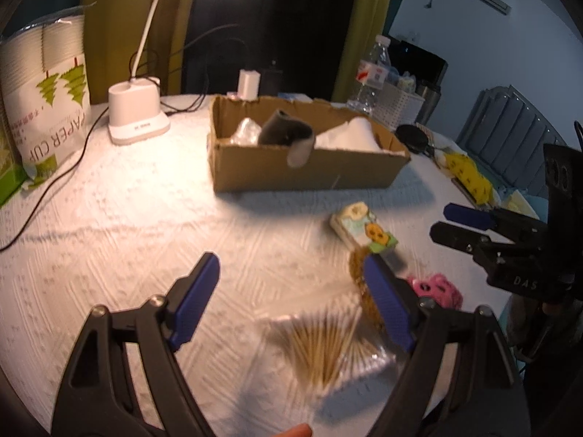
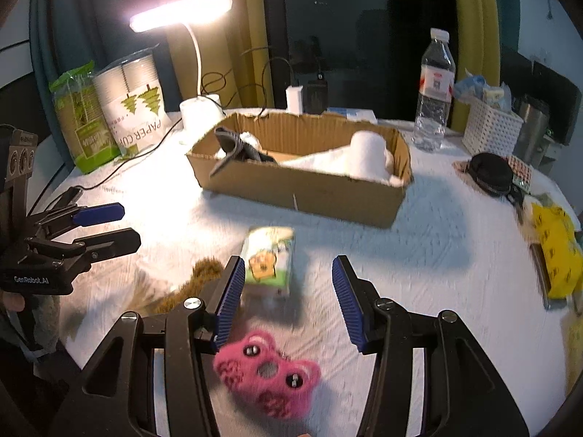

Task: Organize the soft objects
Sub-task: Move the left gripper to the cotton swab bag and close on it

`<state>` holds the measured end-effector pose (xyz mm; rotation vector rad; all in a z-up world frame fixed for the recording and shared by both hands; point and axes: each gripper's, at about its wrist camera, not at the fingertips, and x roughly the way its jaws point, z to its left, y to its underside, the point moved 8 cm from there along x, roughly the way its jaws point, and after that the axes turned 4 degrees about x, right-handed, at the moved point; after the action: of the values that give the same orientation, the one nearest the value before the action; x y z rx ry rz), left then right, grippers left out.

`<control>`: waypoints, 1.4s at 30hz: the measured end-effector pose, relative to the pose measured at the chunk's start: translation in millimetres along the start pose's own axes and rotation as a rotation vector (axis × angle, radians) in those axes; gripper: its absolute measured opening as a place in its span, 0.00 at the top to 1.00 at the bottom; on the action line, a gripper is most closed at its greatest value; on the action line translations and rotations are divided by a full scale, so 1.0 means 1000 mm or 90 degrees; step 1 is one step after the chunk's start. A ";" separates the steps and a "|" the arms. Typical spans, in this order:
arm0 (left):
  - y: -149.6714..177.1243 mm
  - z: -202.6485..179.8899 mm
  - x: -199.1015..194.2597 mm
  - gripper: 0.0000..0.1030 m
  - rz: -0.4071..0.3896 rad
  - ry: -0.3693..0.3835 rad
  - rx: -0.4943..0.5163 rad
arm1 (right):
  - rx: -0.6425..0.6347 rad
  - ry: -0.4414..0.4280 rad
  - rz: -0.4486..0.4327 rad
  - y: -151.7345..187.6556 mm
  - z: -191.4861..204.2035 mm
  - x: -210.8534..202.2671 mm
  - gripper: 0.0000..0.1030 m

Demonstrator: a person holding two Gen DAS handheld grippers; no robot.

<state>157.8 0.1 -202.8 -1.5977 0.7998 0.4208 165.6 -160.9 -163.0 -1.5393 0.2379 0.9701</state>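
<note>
A cardboard box (image 1: pixel 309 174) (image 2: pixel 302 193) stands mid-table and holds a grey cloth (image 1: pixel 288 133) (image 2: pixel 237 145) draped over its wall and white soft items (image 1: pixel 349 134) (image 2: pixel 368 156). A tissue pack (image 1: pixel 364 229) (image 2: pixel 269 258) lies in front of the box. A pink fuzzy toy (image 2: pixel 266 375) (image 1: pixel 437 287) lies between my right gripper's arms, behind its tips. A brown fuzzy item (image 2: pixel 196 276) (image 1: pixel 359 280) lies left of it. My left gripper (image 1: pixel 291 280) is open above a bag of cotton swabs (image 1: pixel 324 349). My right gripper (image 2: pixel 288 276) is open and empty.
A desk lamp (image 1: pixel 138 120) (image 2: pixel 182 14), a paper cup sleeve (image 1: pixel 47 91) (image 2: pixel 135 102) and cables stand at the back left. A water bottle (image 2: pixel 433 87), a white basket (image 2: pixel 492 127), a black pouch (image 2: pixel 488 174) and a yellow item (image 2: pixel 557 251) are on the right.
</note>
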 end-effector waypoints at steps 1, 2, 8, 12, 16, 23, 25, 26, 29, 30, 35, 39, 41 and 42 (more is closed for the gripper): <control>0.004 -0.002 0.001 0.20 0.004 0.000 0.000 | 0.001 -0.002 0.004 0.005 -0.001 0.000 0.45; 0.006 -0.003 0.001 0.20 0.007 0.001 -0.001 | 0.002 -0.003 0.008 0.009 -0.001 -0.001 0.41; 0.026 -0.012 0.009 0.20 0.039 0.005 0.003 | 0.012 -0.005 0.025 0.031 -0.003 -0.001 0.40; 0.037 -0.017 0.013 0.20 0.057 0.007 0.003 | 0.020 -0.010 0.036 0.042 -0.005 0.000 0.40; 0.045 -0.022 0.019 0.19 0.076 0.009 0.009 | 0.024 -0.016 0.049 0.055 -0.004 0.001 0.39; 0.053 -0.027 0.029 0.19 0.103 0.002 0.019 | 0.034 -0.036 0.065 0.068 -0.002 0.006 0.26; 0.054 -0.028 0.032 0.19 0.106 -0.007 0.026 | 0.040 -0.049 0.069 0.071 0.000 0.007 0.26; 0.055 -0.029 0.033 0.19 0.107 -0.010 0.029 | 0.041 -0.055 0.072 0.073 0.002 0.007 0.26; 0.054 -0.031 0.033 0.20 0.100 -0.007 0.035 | 0.039 -0.073 0.080 0.077 0.009 0.008 0.31; 0.054 -0.030 0.033 0.24 0.098 -0.003 0.033 | 0.038 -0.081 0.081 0.077 0.011 0.008 0.36; 0.051 -0.028 0.030 0.54 0.088 0.002 0.027 | 0.019 -0.096 0.074 0.071 0.018 0.004 0.58; 0.048 -0.025 0.026 0.58 0.080 0.008 0.017 | 0.014 -0.094 0.069 0.066 0.017 0.002 0.60; 0.046 -0.022 0.022 0.59 0.074 0.009 0.009 | 0.014 -0.088 0.061 0.061 0.014 -0.001 0.61; 0.045 -0.021 0.020 0.59 0.071 0.009 0.005 | 0.014 -0.086 0.058 0.059 0.012 -0.002 0.61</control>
<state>136.9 -26.1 -243.9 -1.5552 0.9032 0.4851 121.0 -165.0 -202.9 -1.4462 0.2236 1.1351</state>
